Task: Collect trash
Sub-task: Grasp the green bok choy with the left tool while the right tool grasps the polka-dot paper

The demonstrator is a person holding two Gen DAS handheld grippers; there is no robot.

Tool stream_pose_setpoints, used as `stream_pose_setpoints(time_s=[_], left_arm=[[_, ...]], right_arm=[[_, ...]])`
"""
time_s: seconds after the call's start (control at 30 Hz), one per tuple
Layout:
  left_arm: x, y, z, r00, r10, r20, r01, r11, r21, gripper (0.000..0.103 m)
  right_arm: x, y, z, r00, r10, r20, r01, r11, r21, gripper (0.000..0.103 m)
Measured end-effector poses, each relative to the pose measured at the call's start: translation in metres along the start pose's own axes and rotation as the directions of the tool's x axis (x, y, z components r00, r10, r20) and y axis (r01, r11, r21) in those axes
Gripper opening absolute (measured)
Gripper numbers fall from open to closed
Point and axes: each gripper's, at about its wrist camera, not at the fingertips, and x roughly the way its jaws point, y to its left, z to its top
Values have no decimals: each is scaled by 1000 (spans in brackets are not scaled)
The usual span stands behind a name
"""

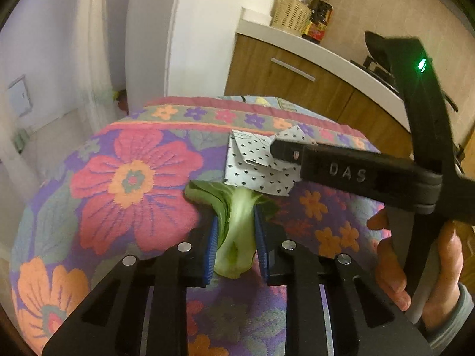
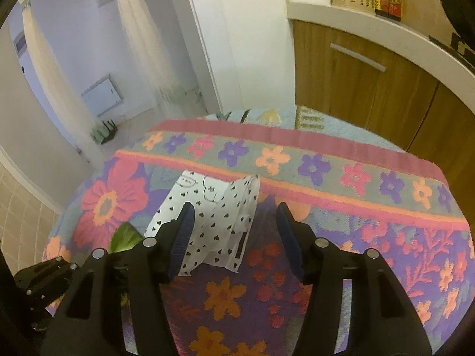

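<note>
My left gripper (image 1: 234, 234) is shut on a green bok choy stalk (image 1: 234, 222), its blue pads pressed on both sides of the pale stem, just above the flowered tablecloth (image 1: 133, 178). A crumpled white paper with small black hearts (image 1: 255, 166) lies just beyond the stalk. My right gripper (image 2: 234, 231) is open with its jaws wide apart, and the heart paper (image 2: 216, 222) lies between the fingers. In the left wrist view the right gripper (image 1: 279, 148) reaches in from the right over the paper. A bit of the green leaf (image 2: 124, 237) shows at the left of the right wrist view.
Wooden cabinets (image 1: 297, 83) under a white counter (image 1: 311, 44) stand behind the table, with a woven basket (image 1: 291, 14) and a dark bottle (image 1: 319, 17) on top. The tablecloth's far edge (image 2: 267, 130) drops off toward the tiled floor and a white wall at left.
</note>
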Motion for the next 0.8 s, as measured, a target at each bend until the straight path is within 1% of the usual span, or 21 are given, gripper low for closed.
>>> stream_pose_setpoints(time_s=[0.03,0.07,0.1,0.13,0.17,0.2,0.23,0.33,0.4,0.47,0.5,0.57,0.67,0.8], left_arm=[[-2,2,0,1000,-4,10,4,1000,-11,21],[-4,3,-1,1000,-7,16,8,1000,-17,21],[-6,3,-1,1000,-10,22,10,1000,-21,21],[-7,3,-1,1000,-10,26,11,1000,-21,21],[-9,3,-2,999,-11,32,11,1000,-20,21],[-9,2,-2,999,-12,39,12,1000,-18,21],[-12,2,-2,999,-16,50,17,1000,-13,21],[-17,1,-2,997,-30,78,30,1000,-7,20],[-21,-1,-3,995,-26,97,26,1000,2,20],[-27,-5,-4,994,-31,108,30,999,14,20],[-30,-8,-4,993,-37,110,36,999,19,20],[-39,-18,-7,991,-58,119,54,998,36,20],[-52,-39,-10,986,-101,129,92,993,68,20],[-64,-75,-17,977,-167,133,153,982,112,20]], right_arm=[[0,2,0,1000,-3,-3,3,1000,-10,50],[0,3,-1,1000,-5,-1,5,1000,-21,43],[1,5,-2,1000,1,-7,-2,1000,-28,26],[2,6,-3,1000,6,-17,-6,999,-34,22],[0,7,-4,1000,4,-7,-4,999,-36,20],[-3,7,-4,1000,7,8,-6,999,-39,13],[-6,7,-5,1000,15,22,-14,999,-42,8],[-21,7,-8,996,41,83,-37,998,-48,4],[-27,3,-12,995,46,92,-44,999,-29,4],[-34,0,-15,995,31,97,-29,999,-23,3],[-40,-3,-18,994,11,106,-8,1000,-27,3],[-55,-10,-22,993,3,119,-1,1000,-19,3],[-91,-31,-38,988,0,154,-2,1000,18,3],[-140,-58,-68,976,-36,213,24,998,62,3]])
